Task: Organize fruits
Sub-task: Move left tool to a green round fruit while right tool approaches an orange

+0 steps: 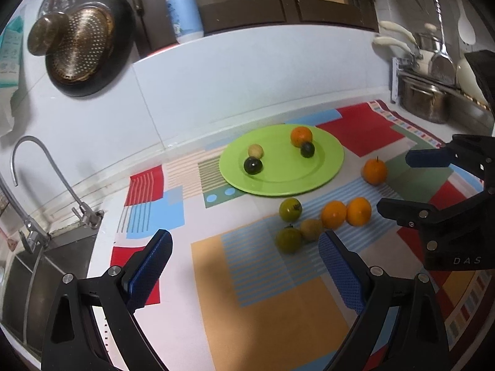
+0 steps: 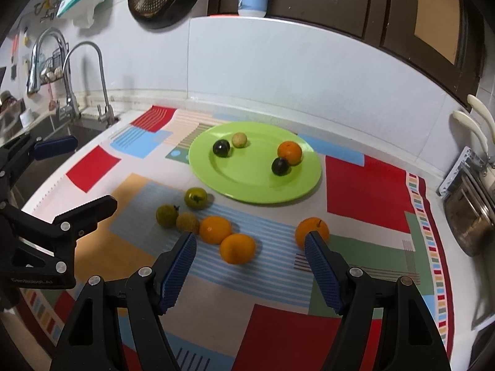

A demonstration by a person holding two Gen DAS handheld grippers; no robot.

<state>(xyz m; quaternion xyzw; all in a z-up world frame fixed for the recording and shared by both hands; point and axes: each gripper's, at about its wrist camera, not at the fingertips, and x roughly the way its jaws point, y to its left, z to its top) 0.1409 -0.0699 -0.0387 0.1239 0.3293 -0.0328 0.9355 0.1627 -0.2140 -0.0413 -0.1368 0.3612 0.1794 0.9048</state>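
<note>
A green plate [image 1: 324, 167] [image 2: 253, 185] holds an orange [image 1: 301, 136] [image 2: 289, 151], two dark round fruits [image 1: 253, 165] [image 1: 307, 149] and a small pale fruit [image 1: 256, 151]. Loose on the patterned mat lie three oranges [image 1: 375, 170] [image 1: 333, 214] [image 1: 359, 211], two green tomatoes [image 1: 290, 209] [image 1: 288, 240] and a brownish fruit [image 1: 311, 229]. My left gripper [image 1: 246, 249] hovers open above the mat, nothing between its blue pads. My right gripper [image 2: 250, 245] is open too, above the orange pair [image 2: 215, 229] [image 2: 237, 248], with a third orange [image 2: 312, 232] behind its right fingertip.
A sink [image 1: 46, 266] with a tap [image 1: 40, 167] lies left of the mat. A steel pot [image 1: 423, 99] and utensil rack stand at the right. A colander and pan [image 1: 83, 46] hang on the wall; a lotion bottle [image 1: 184, 9] stands on the ledge.
</note>
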